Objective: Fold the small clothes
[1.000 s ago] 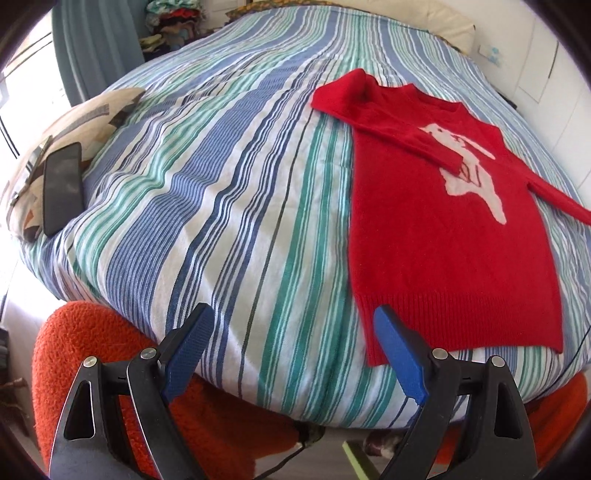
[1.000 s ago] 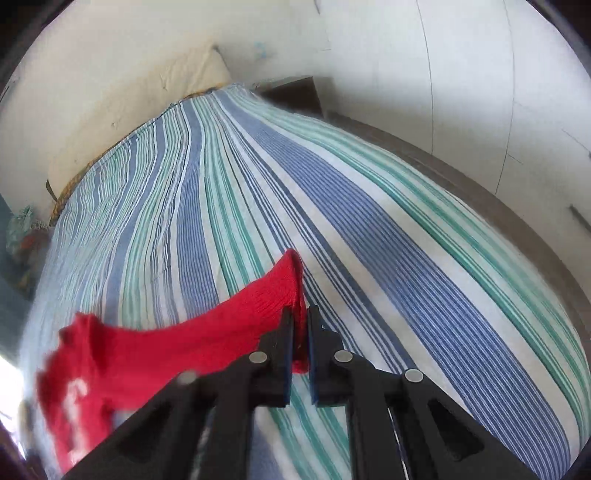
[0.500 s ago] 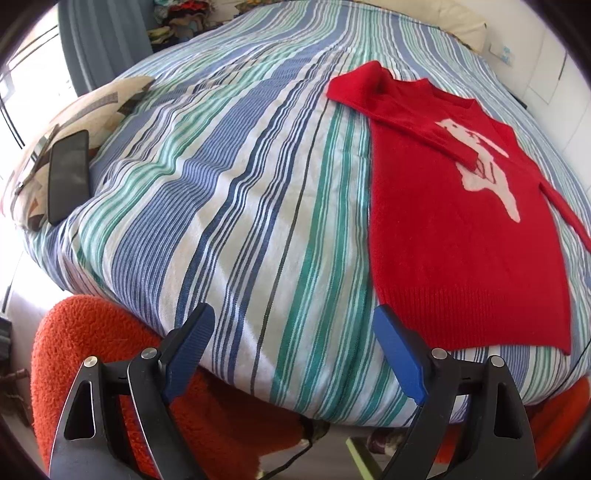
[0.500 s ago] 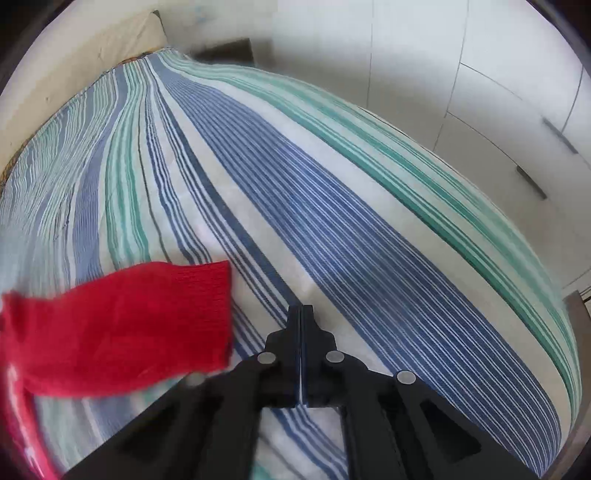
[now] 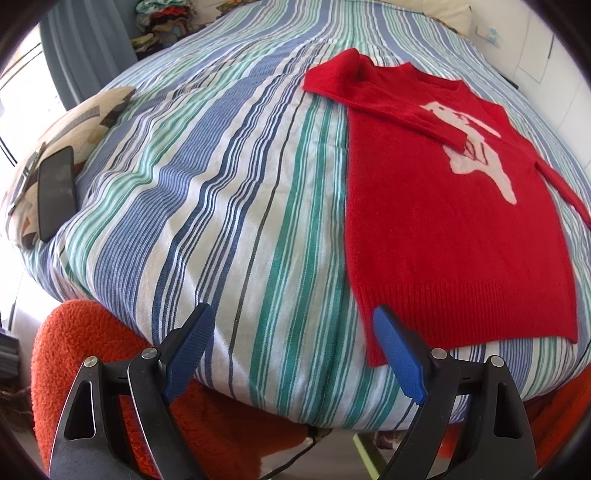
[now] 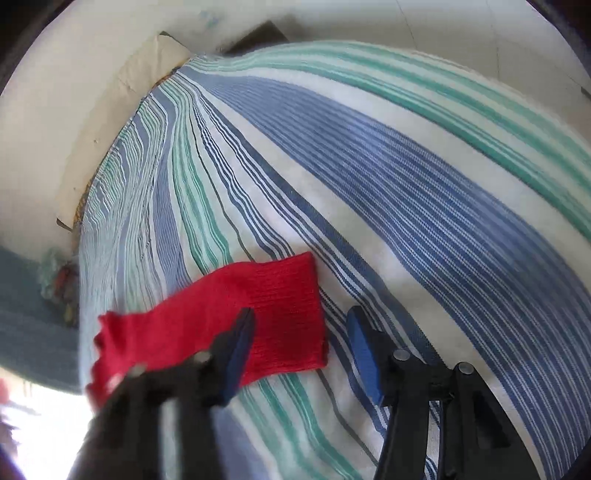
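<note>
Right gripper (image 6: 301,345) has just been opening, jaws apart over the sweater's cuff (image 6: 280,314), not pinching it. Left gripper (image 5: 291,345) gapes empty near the hem of the red sweater (image 5: 454,236), flat on the striped bedspread (image 5: 221,184).

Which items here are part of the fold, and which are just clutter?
Job:
- red sweater, flat on the bed, one sleeve folded across its chest
- its other sleeve, lying between the right tongs, which have just been opening
- left tongs, open, at the hem

Lying about:
- phone on a pillow
- orange rug
- clothes pile
</note>
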